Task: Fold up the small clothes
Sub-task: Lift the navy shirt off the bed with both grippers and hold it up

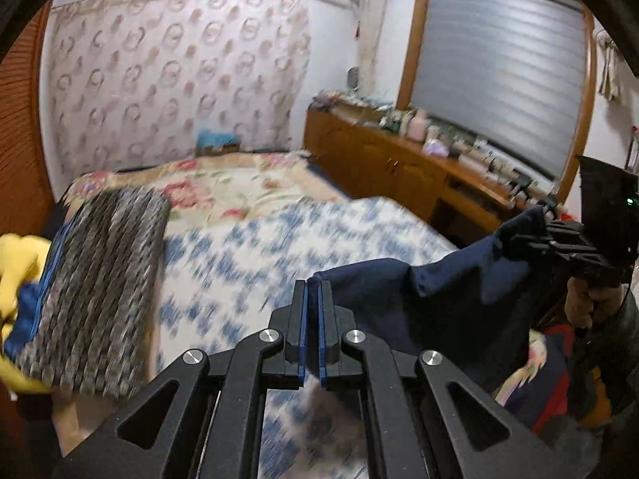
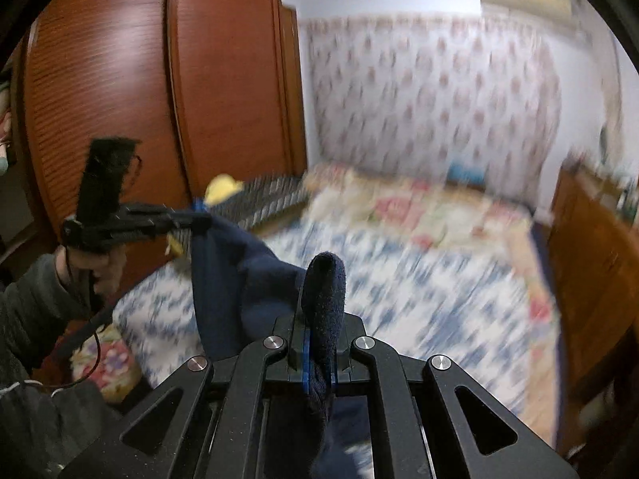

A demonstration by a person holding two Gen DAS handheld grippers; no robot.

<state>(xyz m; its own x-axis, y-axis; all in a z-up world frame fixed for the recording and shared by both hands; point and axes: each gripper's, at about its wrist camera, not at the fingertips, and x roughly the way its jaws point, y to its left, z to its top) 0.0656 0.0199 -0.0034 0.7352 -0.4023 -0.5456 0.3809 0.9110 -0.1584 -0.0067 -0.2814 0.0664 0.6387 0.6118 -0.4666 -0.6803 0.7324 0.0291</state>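
Note:
A navy blue garment (image 1: pixel 451 299) hangs in the air above the bed, stretched between both grippers. My left gripper (image 1: pixel 312 291) is shut on one edge of it; it also shows in the right wrist view (image 2: pixel 197 215) at the left, pinching the cloth. My right gripper (image 2: pixel 319 299) is shut on the other edge, with navy cloth (image 2: pixel 323 291) bulging over its fingertips; it also shows in the left wrist view (image 1: pixel 543 215) at the far right. The background is motion-blurred.
A bed with a blue-and-white patterned sheet (image 1: pixel 279 247) and a floral quilt (image 1: pixel 223 187) lies below. A grey knitted item (image 1: pixel 96 291) and yellow cloth (image 1: pixel 16 263) lie at its left. A wooden dresser (image 1: pixel 399 159) stands right, a wardrobe (image 2: pixel 159 80) left.

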